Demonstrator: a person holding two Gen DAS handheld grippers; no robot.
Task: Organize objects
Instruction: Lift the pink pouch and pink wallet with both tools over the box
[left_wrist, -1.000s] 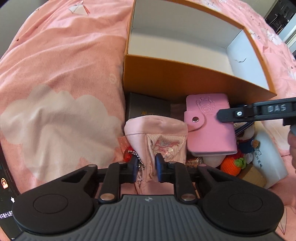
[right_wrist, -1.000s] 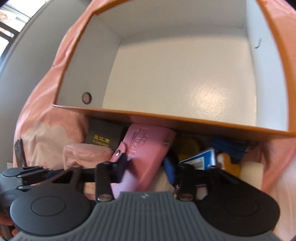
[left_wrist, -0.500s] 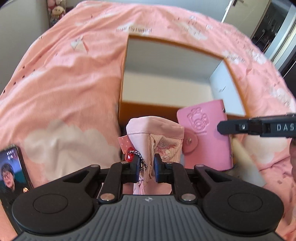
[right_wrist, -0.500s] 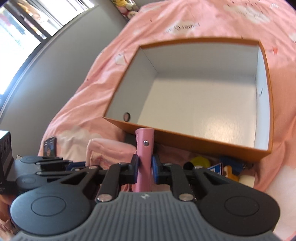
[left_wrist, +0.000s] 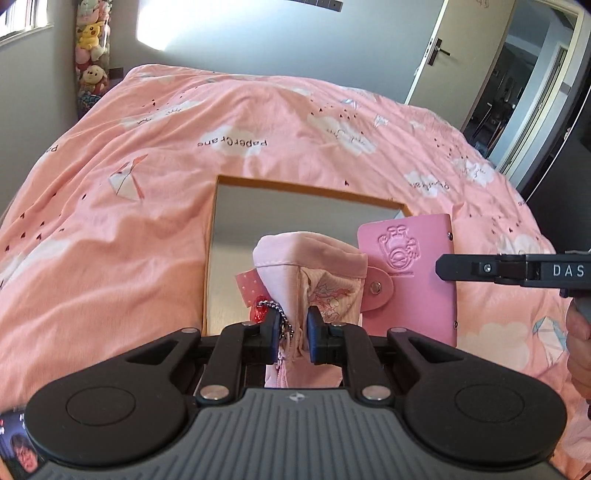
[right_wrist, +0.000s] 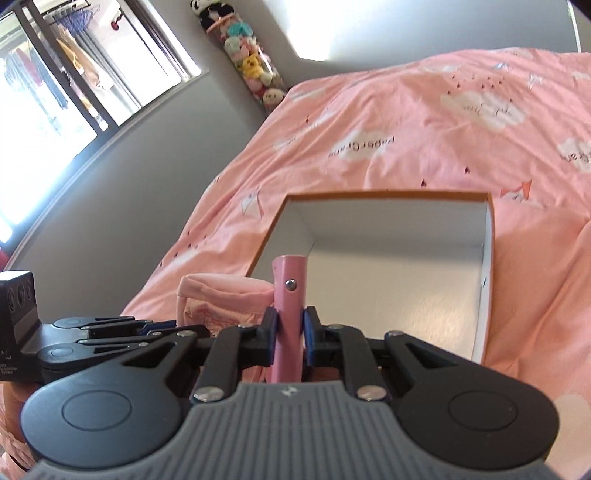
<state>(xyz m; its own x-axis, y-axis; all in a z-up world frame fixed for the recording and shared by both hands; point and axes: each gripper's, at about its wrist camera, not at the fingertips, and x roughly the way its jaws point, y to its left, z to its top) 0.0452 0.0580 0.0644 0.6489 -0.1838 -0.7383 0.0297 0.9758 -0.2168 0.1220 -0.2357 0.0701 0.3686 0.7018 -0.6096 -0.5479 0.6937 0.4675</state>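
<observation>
My left gripper (left_wrist: 292, 330) is shut on a pale pink fabric pouch (left_wrist: 314, 269) with a red charm on a bead chain, held upright in the air. My right gripper (right_wrist: 290, 332) is shut on a pink snap-button card holder (right_wrist: 289, 299), seen edge-on; in the left wrist view the holder (left_wrist: 413, 277) hangs flat just right of the pouch. Both are held above the near edge of an open orange box with a white inside (left_wrist: 236, 221), which also shows in the right wrist view (right_wrist: 406, 254). The pouch (right_wrist: 221, 299) shows left of the holder there.
The box sits on a pink cloud-print duvet (left_wrist: 147, 184). A phone with a lit screen (left_wrist: 16, 446) lies at the lower left. A tube of plush toys (left_wrist: 90, 48) stands against the grey wall. A door (left_wrist: 476, 55) is at the back right.
Both grippers have lifted their items up from the pile in front of the box. The views have tilted up, so the pile is out of sight and the room shows.
</observation>
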